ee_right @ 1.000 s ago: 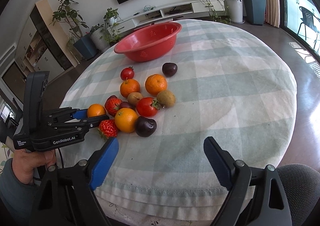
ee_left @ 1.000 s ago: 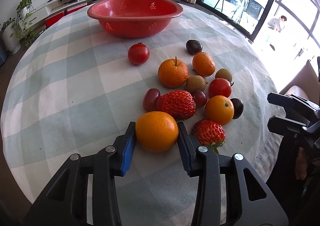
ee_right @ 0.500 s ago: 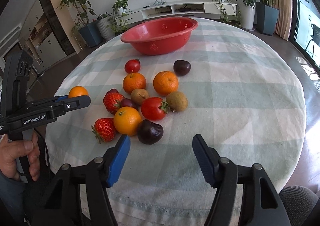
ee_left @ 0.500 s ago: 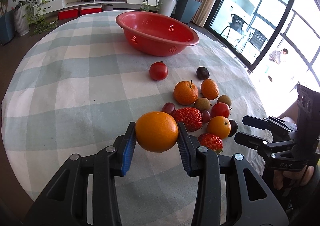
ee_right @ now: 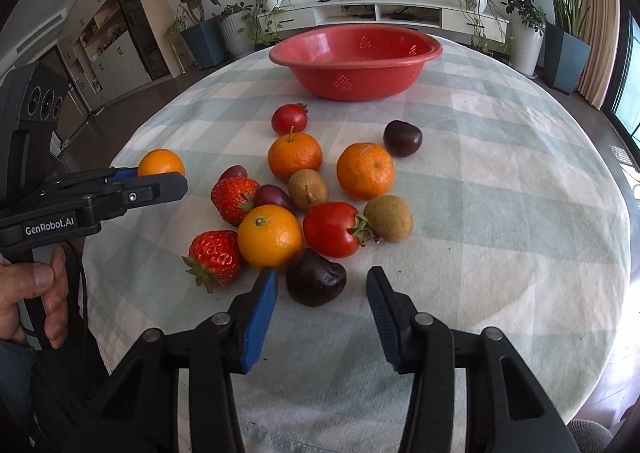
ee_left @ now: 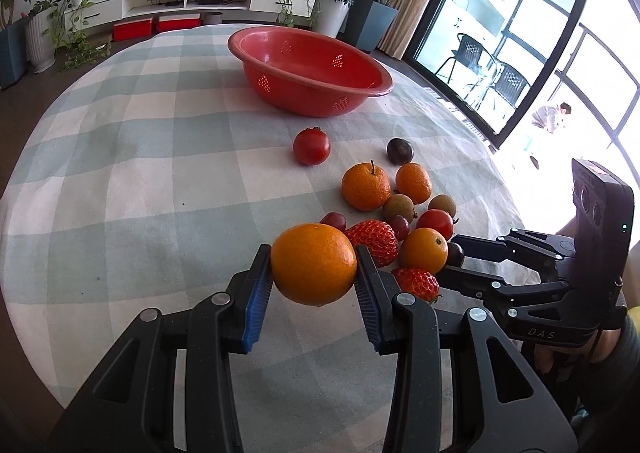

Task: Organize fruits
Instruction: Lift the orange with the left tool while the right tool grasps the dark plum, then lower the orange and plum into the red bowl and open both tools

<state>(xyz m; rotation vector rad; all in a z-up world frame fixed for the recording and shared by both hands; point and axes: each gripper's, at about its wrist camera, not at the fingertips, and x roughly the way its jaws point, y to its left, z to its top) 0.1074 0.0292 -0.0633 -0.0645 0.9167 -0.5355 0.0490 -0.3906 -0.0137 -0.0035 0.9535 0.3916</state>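
Notably, at the left of the scene the left tool point(ee_left: 314, 281) was clamped on an orange point(ee_left: 314, 264), held clear above the checked cloth of the table point(ee_left: 120, 181), both blue pads point(ee_left: 256, 293) pressed against the fruit's sides. The grip sat near the widest part of a round, smooth skin; in my judgement a loosening squeeze or a sharp swing could let it roll out forward and fall among the loose fruit or off the table edge. Further in, the red colander point(ee_right: 356, 67) stood at the far side of the table, apparently without fruit in it, well apart from the held orange, so the carry across would be long. In the middle lay the remaining fruit in a close cluster: a strawberry point(ee_right: 214, 257), a second orange point(ee_right: 270, 235), a tomato point(ee_right: 332, 235) and a kiwi point(ee_right: 388, 219), several touching one another. To the right, the right tool point(ee_right: 320, 293) stood with its jaws apart, straddling a dark plum point(ee_right: 316, 277) that lay on the cloth just beside the second orange. Closing there risked nudging that orange and setting neighbours rolling; the plum's soft flesh could also bruise under a hard squeeze.
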